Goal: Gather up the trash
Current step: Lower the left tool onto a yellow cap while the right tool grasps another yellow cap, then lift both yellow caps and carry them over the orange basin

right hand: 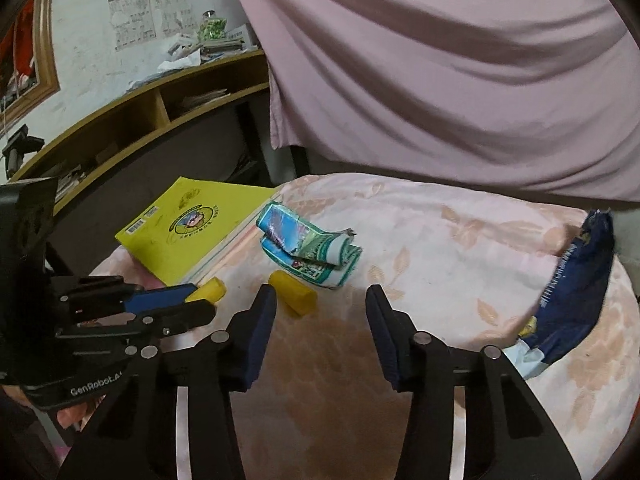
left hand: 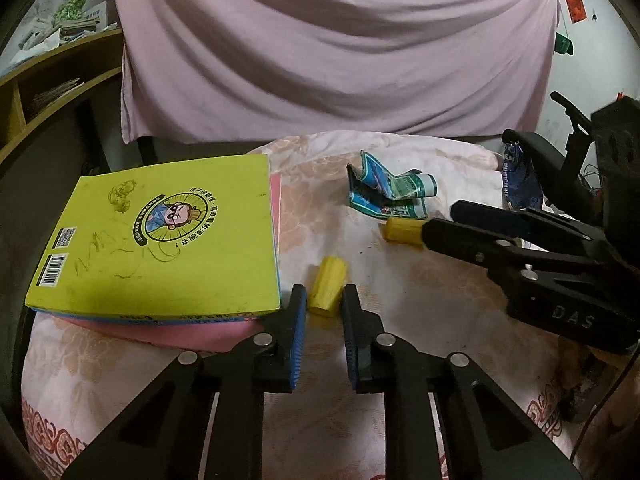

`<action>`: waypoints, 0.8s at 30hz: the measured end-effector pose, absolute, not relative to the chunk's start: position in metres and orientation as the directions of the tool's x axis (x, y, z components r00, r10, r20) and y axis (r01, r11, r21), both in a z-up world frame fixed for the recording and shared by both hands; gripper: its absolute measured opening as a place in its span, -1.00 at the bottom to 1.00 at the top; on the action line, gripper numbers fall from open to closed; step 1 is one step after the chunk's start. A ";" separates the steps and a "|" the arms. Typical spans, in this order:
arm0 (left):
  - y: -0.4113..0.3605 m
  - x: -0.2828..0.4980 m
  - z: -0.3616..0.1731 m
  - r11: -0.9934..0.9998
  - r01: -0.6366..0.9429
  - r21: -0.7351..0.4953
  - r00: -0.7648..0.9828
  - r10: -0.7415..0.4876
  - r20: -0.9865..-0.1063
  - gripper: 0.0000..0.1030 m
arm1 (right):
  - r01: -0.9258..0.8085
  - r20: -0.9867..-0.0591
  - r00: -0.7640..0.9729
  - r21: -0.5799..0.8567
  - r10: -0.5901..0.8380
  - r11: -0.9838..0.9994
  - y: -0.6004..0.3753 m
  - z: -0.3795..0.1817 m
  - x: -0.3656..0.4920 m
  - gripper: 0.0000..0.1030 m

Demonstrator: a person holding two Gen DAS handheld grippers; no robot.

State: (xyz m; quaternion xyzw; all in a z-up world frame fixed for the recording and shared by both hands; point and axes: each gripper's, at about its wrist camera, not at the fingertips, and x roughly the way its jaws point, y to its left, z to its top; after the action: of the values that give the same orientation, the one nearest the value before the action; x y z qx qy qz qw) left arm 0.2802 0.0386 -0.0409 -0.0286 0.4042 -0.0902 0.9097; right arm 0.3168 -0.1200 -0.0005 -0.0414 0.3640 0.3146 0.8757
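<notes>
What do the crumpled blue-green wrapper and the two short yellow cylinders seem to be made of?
The crumpled blue-green wrapper looks like thin printed plastic film: glossy, sharply creased. The two short yellow cylinders look like matte plastic or foam with ridged sides; which one is unclear.

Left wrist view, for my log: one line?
left hand-held gripper closed on near yellow piece | right hand-held gripper open by far yellow piece

On your cloth-covered table [left hand: 440,300], the book [left hand: 160,240] lies at the left. The near cylinder [left hand: 328,286] lies just right of the book's near corner, and the far cylinder [left hand: 402,231] lies farther right. The crumpled wrapper [left hand: 390,194] sits behind both. A second wrapper [left hand: 518,184] lies at the far right edge. The hanging sheet [left hand: 320,52] is behind the table, and the shelf [left hand: 52,80] is at the far left.
</notes>
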 end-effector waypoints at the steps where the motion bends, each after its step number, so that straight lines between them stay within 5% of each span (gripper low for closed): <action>1: 0.039 0.280 -0.041 0.982 0.141 -0.125 0.657 -0.187 -0.730 -0.72 | -0.583 -0.667 0.534 0.155 0.520 0.798 -0.118 -0.001 0.318 -0.15; 4: 0.039 0.280 -0.041 0.982 0.141 -0.125 0.657 -0.187 -0.730 -0.72 | -0.595 -0.681 0.521 0.143 0.515 0.791 -0.110 -0.003 0.319 -0.23; 8: 0.041 0.280 -0.041 0.982 0.139 -0.131 0.658 -0.191 -0.729 -0.72 | -0.607 -0.699 0.508 0.123 0.503 0.785 -0.104 -0.006 0.319 -0.60; 24: 0.035 0.250 -0.021 0.975 0.123 -0.182 0.732 -0.213 -0.648 -0.73 | -0.581 -0.615 0.598 0.109 0.514 0.807 -0.133 0.011 0.277 -0.65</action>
State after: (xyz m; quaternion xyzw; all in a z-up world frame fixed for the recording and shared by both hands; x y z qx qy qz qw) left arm 0.2503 0.0350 -0.0207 -0.0635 0.3550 -0.0906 0.9283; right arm 0.2768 -0.1335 0.0108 -0.0514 0.3272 0.3067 0.8923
